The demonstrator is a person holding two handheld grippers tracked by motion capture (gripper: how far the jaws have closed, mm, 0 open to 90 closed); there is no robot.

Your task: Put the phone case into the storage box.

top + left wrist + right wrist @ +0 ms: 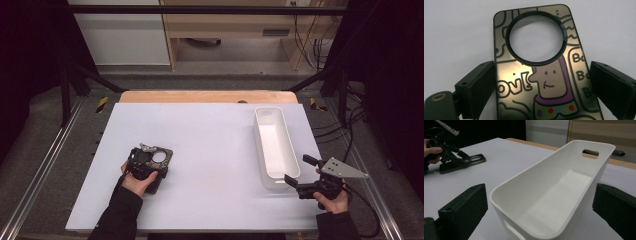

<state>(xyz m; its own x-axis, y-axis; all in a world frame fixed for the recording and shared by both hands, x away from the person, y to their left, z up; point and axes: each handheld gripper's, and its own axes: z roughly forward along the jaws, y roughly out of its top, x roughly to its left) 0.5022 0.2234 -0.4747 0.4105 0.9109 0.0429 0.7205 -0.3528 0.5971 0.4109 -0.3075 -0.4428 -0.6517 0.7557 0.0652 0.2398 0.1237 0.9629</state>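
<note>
White sheeting covers the desk [210, 150] in the high view, with a wooden edge at the far side and dark floor around. On its left part lies a phone case [161, 159], gold-toned with a round cut-out, under the left tongs [145, 162], held by the person's left hand [137, 181]. A long white bin [275, 146] stands well apart on the right; the right tongs [295, 172] sit at its near end, spread.

From the left gripper view, the case [544, 82] shows cartoon line art, a purple-collared figure and a black ring; the jaws stand either side, one touching its edge, the other just clear.

From the right gripper view, the empty bin [554, 195] sits between wide-open jaws, its handle slot at the far end.
</note>
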